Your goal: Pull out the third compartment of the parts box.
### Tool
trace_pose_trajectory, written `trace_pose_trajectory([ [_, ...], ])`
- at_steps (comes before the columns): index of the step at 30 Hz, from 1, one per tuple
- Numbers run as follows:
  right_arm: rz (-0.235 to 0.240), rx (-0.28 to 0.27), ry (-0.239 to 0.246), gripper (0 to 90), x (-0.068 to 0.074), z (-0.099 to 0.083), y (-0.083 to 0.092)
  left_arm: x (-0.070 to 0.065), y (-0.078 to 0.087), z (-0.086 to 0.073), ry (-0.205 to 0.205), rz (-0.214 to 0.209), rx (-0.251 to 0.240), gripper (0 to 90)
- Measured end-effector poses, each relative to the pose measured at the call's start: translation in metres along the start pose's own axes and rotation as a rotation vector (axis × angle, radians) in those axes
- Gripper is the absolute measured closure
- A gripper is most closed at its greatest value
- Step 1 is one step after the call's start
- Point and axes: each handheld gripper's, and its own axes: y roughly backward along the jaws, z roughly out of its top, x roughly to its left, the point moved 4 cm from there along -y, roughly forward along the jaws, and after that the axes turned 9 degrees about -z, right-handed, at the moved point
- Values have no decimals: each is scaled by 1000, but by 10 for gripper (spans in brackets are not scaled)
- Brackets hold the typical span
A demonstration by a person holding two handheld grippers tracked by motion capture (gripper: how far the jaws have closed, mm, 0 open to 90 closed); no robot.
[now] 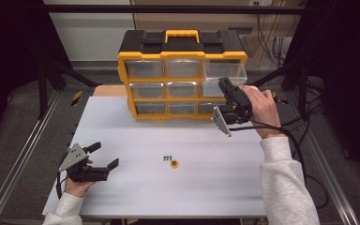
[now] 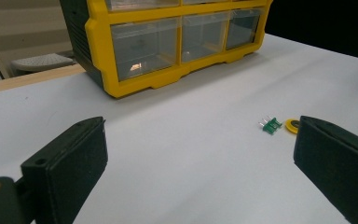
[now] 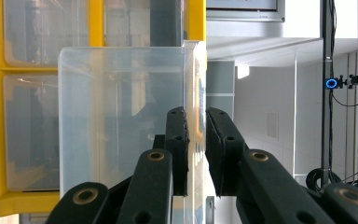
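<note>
A yellow and black drawer cabinet [image 1: 182, 70] with clear drawers stands at the back of the white table [image 1: 122, 122]. Its top right drawer [image 1: 226, 70] is pulled out toward me. My right gripper [image 1: 225, 87] is shut on that drawer's clear wall; the right gripper view has the wall [image 3: 121, 112] pinched between the two black jaws [image 3: 196, 135]. Mid-table lie a small green part [image 1: 167, 158] and a yellow disc [image 1: 174, 163]. My left gripper [image 1: 104, 155] rests at the front left, open and holding nothing. In its own view the green part [image 2: 271, 125] and disc [image 2: 292, 125] lie by its right jaw.
The other drawers of the cabinet [image 2: 168, 74] are pushed in. Metal rails run along both sides of the table, and cables trail off to the right. White tabletop stretches between the cabinet and the two small parts.
</note>
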Motion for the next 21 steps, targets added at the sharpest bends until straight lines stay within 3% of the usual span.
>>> trace_pose_trajectory([
  [8, 16, -2, -5, 788, 1, 0, 4, -1, -1, 0, -1, 0, 1, 25],
  [13, 32, 3, -32, 760, -1, 0, 4, -1, 0, 0, 0, 0, 1, 25],
  [21, 71, 17, -244, 504, -6, 1, 10, -1, 0, 0, -2, -2, 0, 25],
])
